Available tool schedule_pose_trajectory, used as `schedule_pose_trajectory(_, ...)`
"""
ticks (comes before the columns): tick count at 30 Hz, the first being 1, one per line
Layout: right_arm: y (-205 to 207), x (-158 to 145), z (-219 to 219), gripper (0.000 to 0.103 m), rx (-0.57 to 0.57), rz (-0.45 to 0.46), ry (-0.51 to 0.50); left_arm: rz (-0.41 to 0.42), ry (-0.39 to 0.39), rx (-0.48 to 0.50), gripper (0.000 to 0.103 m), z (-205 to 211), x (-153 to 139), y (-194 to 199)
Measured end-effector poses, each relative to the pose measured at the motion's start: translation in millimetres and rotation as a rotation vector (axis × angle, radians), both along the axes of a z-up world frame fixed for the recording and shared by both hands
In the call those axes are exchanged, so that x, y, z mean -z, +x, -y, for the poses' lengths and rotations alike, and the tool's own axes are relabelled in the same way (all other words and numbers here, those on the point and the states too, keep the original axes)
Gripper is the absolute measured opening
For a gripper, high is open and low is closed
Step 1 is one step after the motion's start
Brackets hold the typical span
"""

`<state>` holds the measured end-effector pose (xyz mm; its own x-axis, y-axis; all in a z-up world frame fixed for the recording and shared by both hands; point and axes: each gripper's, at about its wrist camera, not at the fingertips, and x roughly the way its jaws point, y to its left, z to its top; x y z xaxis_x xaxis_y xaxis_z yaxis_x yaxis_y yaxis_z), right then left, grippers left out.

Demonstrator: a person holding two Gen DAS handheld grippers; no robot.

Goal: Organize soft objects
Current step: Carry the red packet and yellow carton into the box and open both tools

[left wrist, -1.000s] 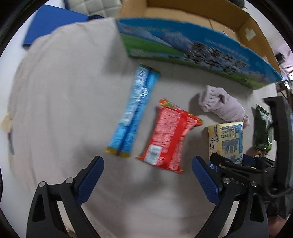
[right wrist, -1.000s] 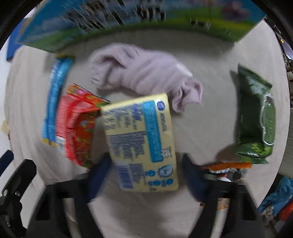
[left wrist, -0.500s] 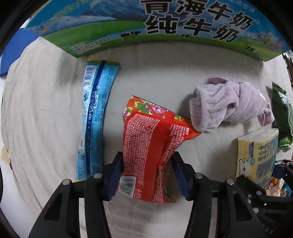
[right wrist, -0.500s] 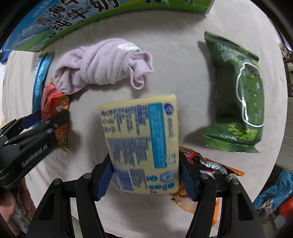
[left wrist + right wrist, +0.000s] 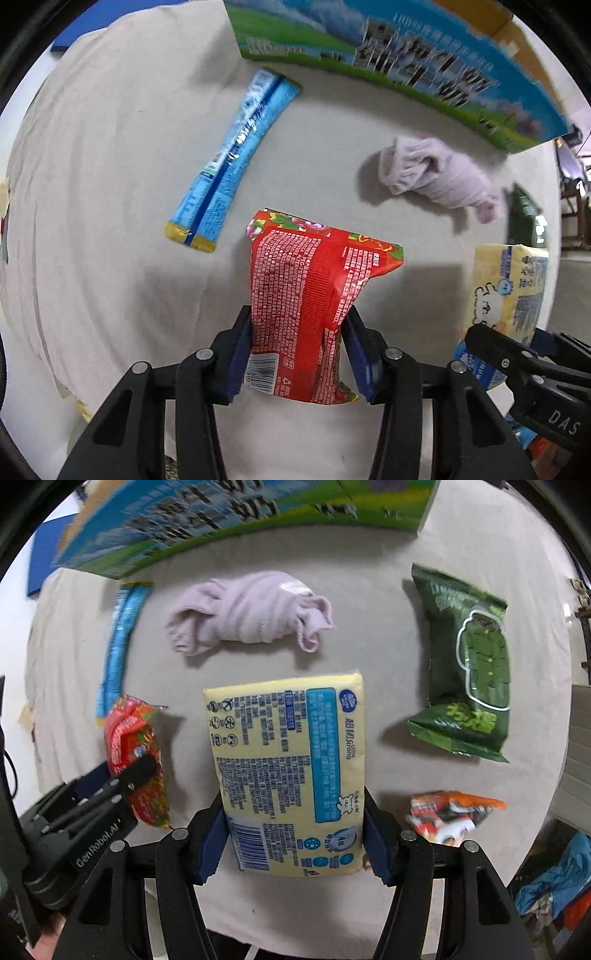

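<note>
My left gripper is shut on a red snack packet and holds it above the beige cloth; the packet also shows in the right wrist view. My right gripper is shut on a yellow tissue pack, also lifted off the cloth, seen at the right edge of the left wrist view. A rolled lilac cloth, a long blue packet, a green wipes pack and a crumpled orange wrapper lie on the cloth.
An open cardboard milk carton box with a blue and green printed side stands at the far edge of the cloth. A blue flat object lies beyond the cloth at far left. Clothes lie off the table at lower right.
The left gripper closed on the red packet and raised it. The right gripper lifted the yellow tissue pack. Both views have pulled back from the cloth.
</note>
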<state>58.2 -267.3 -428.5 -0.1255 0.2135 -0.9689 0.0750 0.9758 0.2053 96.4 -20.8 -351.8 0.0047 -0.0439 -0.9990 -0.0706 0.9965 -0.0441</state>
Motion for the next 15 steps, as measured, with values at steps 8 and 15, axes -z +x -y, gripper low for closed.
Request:
schedule_pose_trajectory(8,1,-107,25,0.066,0.000,0.099,0.079,0.147,-0.084,0.050,0.044,0,-89,18)
schedule_pose_trajectory(15,26,-209,54,0.066,0.059,0.246,0.111,0.250,-0.156,0.149,0.044,30,-163,99)
